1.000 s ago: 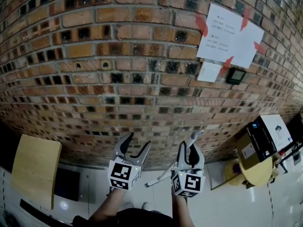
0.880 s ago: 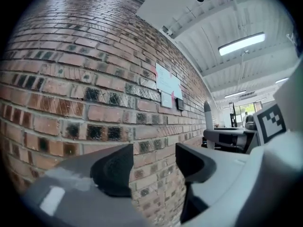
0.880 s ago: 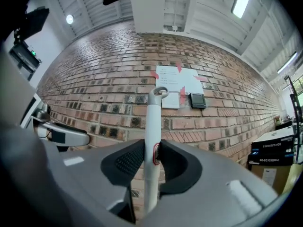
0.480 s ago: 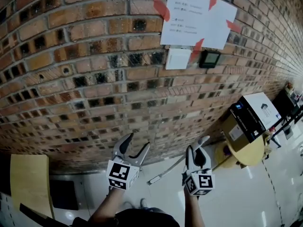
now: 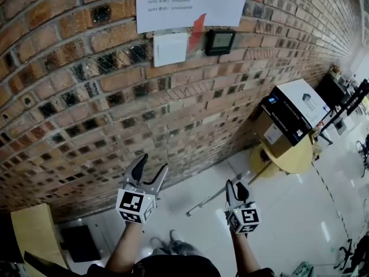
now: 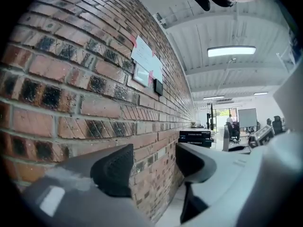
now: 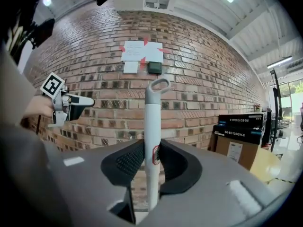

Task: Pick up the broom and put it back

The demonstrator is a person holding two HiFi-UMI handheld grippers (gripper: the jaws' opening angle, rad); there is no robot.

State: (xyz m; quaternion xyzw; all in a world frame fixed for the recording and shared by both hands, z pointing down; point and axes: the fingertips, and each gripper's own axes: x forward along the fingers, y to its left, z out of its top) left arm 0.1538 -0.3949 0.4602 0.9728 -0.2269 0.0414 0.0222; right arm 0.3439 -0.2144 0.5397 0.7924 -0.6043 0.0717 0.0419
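The left tongs are held beside the brick wall, jaws apart, with nothing between them. The broom is gripped by its white handle in the closed right tongs, near the wall and above the floor. At far right, boxes are stacked on a round table

Nothing fancy here: the left hand-held gripper and right hand-held gripper are pale grey plastic with black cross-hatched pads. Each carries a white cube with black square markers. The person wears a dark top.
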